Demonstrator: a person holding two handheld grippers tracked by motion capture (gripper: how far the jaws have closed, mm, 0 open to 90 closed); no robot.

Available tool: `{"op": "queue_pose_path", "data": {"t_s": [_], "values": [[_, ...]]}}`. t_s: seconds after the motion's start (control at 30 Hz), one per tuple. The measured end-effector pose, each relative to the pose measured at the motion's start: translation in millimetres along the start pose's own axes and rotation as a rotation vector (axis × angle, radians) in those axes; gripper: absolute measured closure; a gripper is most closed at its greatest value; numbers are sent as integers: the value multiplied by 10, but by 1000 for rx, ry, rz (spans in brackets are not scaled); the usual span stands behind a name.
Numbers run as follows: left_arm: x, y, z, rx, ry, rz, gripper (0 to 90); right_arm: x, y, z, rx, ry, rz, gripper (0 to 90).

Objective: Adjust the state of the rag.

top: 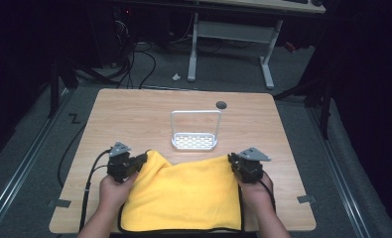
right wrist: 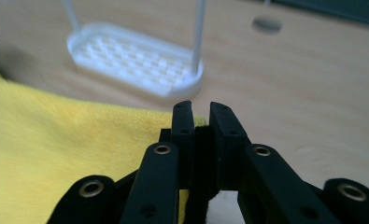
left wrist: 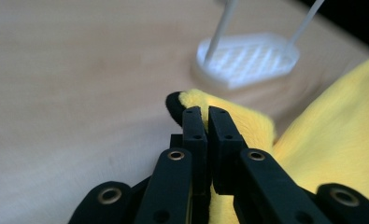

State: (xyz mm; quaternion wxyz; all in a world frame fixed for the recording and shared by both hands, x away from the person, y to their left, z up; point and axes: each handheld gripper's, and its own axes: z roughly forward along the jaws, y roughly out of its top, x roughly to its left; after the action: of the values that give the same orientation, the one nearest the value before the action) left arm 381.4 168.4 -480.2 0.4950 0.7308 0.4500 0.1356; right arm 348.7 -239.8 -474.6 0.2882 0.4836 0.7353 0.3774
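A yellow fleece cloth with a dark bound edge (top: 183, 193) lies spread on the near half of the pale wooden table (top: 134, 109), its near edge at the table's front edge and its two far corners raised slightly off the surface. The left gripper (top: 143, 159) has its fingers (left wrist: 194, 128) pinched together on the cloth's far left corner, where a dark-trimmed tip of fabric pokes out past them. The right gripper (top: 231, 159) has its fingers (right wrist: 184, 126) nearly together on the far right corner, with a sliver of yellow showing at their tips. Just beyond the cloth, near the middle of the table, stands a white plastic rack with a perforated oval base and a tall wire hoop (top: 195, 131); it is close to the cloth's far edge but apart from it. By my reading, both corner grasps are made and the cloth is barely lifted; carrying it, whether to fold it or to hang it over the hoop, is still to do.
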Motion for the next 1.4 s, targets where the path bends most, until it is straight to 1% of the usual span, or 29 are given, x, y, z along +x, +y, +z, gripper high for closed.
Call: {"op": "queue_pose_path", "data": {"t_s": [0.03, 0.07, 0.1, 0.13, 0.17, 0.2, 0.23, 0.27, 0.3, 0.33, 0.43, 0.5, 0.53, 0.57, 0.63, 0.77, 0.8, 0.9, 0.93, 0.97, 1.03, 1.1, 1.13, 1.23, 1.27, 1.3, 1.33, 1.37, 1.4], "values": [[-4, 56, -67, -21, 7, 6, 864, -39, 64, -102, -36, -1, 4, 809], [-4, 56, -67, -21, 7, 6, 863, -77, 109, -184, -67, -11, 5, 800], [34, 75, -82, -14, 43, 9, 858, -121, 128, -239, -87, -26, 9, 776], [34, 75, -82, -14, 43, 9, 839, -168, 124, -253, -89, -37, 25, 723], [74, 50, -33, 20, 64, 2, 789, -213, 100, -228, -70, -48, 42, 660], [118, 9, 20, 46, 82, -15, 690, -259, 60, -188, -43, -54, 56, 623], [158, -32, 64, 70, 76, -38, 627, -293, 13, -161, -24, -48, 68, 618], [183, -73, 92, 87, 62, -58, 627, -293, 13, -161, -24, -48, 68, 618], [188, -108, 100, 98, 58, -64, 585, -306, -32, -155, -17, -47, 75, 608], [178, -138, 91, 98, 61, -59, 547, -306, -105, -166, -10, -43, 69, 598], [122, -216, 41, 110, 34, -62, 523, -283, -170, -174, 11, -31, 57, 594], [48, -293, 11, 148, 21, -39, 507, -216, -297, -171, 53, -8, 36, 591], [-33, -388, -15, 177, 16, -7, 505, -189, -345, -162, 70, -2, 25, 592], [-33, -388, -15, 177, 16, -7, 505, -163, -394, -149, 88, 6, 19, 592], [-95, -484, -28, 207, 9, 14, 504, -137, -440, -129, 104, 14, 12, 593], [-225, -624, -20, 249, 25, 88, 499, -49, -603, -39, 192, 14, -37, 599], [-282, -654, -17, 245, 35, 114, 497, -47, -628, -43, 198, 13, -35, 604], [-346, -681, -21, 247, 20, 127, 500, -73, -679, -137, 208, 13, -30, 611], [-446, -714, -19, 248, 3, 162, 500, -88, -706, -181, 209, 8, -35, 611], [-446, -714, -19, 248, 3, 162, 499, -110, -735, -225, 209, 1, -29, 611], [-566, -734, 11, 252, -39, 175, 499, -177, -793, -308, 211, -14, -13, 611], [-597, -737, 25, 251, -46, 179, 500, -243, -836, -367, 211, -32, 4, 612], [-622, -729, 49, 254, -63, 182, 498, -271, -852, -383, 209, -32, 12, 611], [-590, -694, 61, 250, -73, 180, 491, -287, -862, -414, 205, -35, 28, 608], [-549, -668, 60, 232, -63, 176, 479, -276, -853, -435, 188, -34, 29, 599], [-496, -640, 62, 212, -62, 160, 447, -224, -806, -472, 146, -15, 12, 591], [-370, -574, 73, 180, -40, 146, 442, -185, -776, -481, 134, -4, 8, 584], [-370, -574, 73, 180, -40, 146, 438, -185, -776, -481, 134, -4, 8, 584], [-309, -544, 89, 163, -23, 141, 438, -149, -746, -483, 124, 4, -4, 580]]}}
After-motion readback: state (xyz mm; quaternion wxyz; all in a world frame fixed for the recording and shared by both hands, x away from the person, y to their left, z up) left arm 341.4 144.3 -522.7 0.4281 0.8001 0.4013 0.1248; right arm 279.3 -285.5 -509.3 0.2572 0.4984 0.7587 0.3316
